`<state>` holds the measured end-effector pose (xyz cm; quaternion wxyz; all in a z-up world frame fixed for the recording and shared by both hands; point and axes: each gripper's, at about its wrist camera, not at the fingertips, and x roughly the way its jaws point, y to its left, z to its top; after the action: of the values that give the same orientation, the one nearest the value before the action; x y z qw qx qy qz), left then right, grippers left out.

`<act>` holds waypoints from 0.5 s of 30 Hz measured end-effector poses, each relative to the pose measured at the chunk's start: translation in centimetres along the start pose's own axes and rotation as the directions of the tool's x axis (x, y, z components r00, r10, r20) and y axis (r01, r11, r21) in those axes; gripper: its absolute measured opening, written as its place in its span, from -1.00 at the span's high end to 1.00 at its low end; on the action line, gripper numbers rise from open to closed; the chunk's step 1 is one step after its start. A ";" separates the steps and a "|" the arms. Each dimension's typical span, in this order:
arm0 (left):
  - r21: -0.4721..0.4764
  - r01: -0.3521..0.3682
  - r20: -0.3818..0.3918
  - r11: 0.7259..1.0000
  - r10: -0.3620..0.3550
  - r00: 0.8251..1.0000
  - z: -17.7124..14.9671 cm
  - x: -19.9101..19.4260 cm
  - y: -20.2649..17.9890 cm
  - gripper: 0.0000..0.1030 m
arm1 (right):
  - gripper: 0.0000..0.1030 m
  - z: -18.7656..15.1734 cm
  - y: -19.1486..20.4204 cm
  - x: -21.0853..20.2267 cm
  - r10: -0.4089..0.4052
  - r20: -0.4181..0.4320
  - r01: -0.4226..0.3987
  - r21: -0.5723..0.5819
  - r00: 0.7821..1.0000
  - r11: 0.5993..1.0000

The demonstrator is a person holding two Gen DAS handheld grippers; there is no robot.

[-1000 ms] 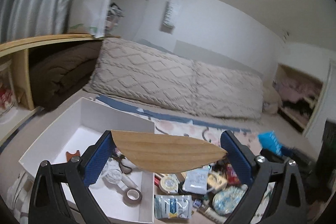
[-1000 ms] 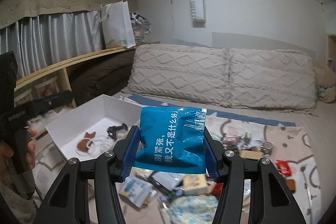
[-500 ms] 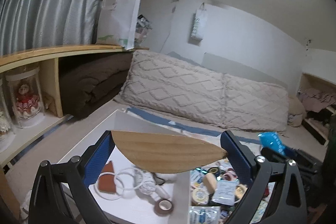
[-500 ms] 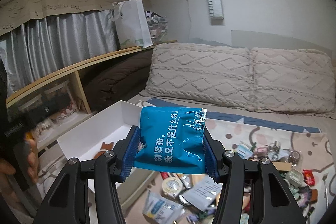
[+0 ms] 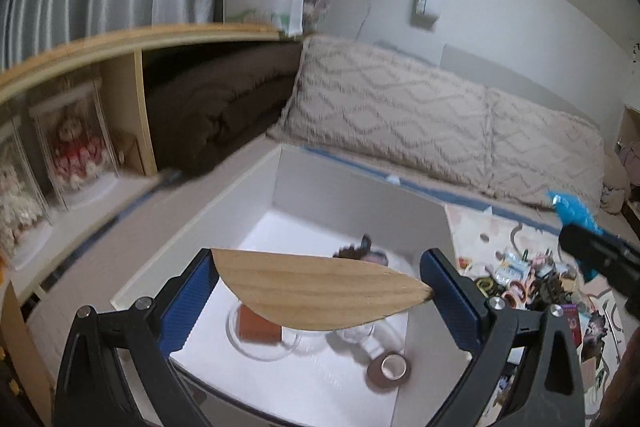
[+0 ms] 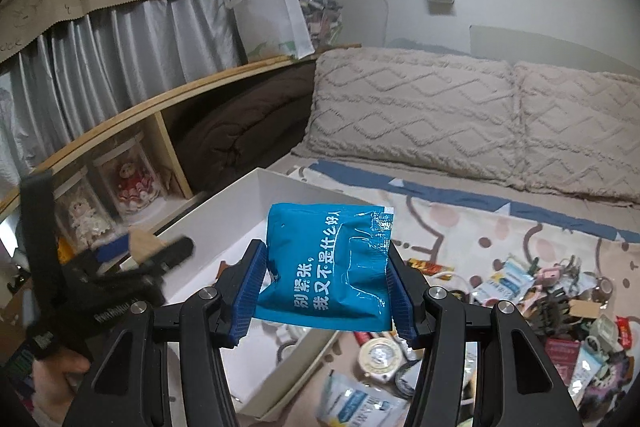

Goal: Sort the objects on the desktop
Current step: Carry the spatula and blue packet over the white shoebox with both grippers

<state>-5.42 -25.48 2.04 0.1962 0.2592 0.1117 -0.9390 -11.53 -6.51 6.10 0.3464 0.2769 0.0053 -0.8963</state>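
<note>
My left gripper [image 5: 320, 301] is shut on a flat leaf-shaped wooden piece [image 5: 316, 295] and holds it above the open white box [image 5: 360, 187]. The box holds a brown tape roll [image 5: 390, 373], a brown card on a clear ring [image 5: 258, 327] and a dark clip [image 5: 356, 251]. My right gripper [image 6: 326, 291] is shut on a blue snack packet [image 6: 328, 267] with white Chinese text, held above the box's right edge [image 6: 296, 183]. The left gripper [image 6: 132, 259] shows at the left in the right wrist view, and the blue packet [image 5: 572, 211] shows at the right in the left wrist view.
A heap of small items [image 6: 532, 303] lies on the patterned bed cover right of the box: sachets, round tins, keys. Two beige pillows [image 6: 472, 115] lean at the back wall. A wooden shelf [image 5: 120, 43] with dolls and a brown blanket stands at the left.
Both grippers have moved left toward the white box with their loads still held. The left gripper now hangs over the box's inside; the right one is nearer the box's right wall.
</note>
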 end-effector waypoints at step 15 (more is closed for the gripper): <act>0.100 -0.037 -0.150 0.994 0.052 0.987 -2.2 3.7 0.1 -0.96 | -0.11 1.9 2.0 4.5 0.020 -0.128 -0.014 0.047 0.992 0.999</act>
<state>-7.29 -25.99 -1.80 0.1951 0.3420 0.0750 -0.9162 -13.97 -11.19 5.81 0.3465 0.3420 0.0045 -0.8735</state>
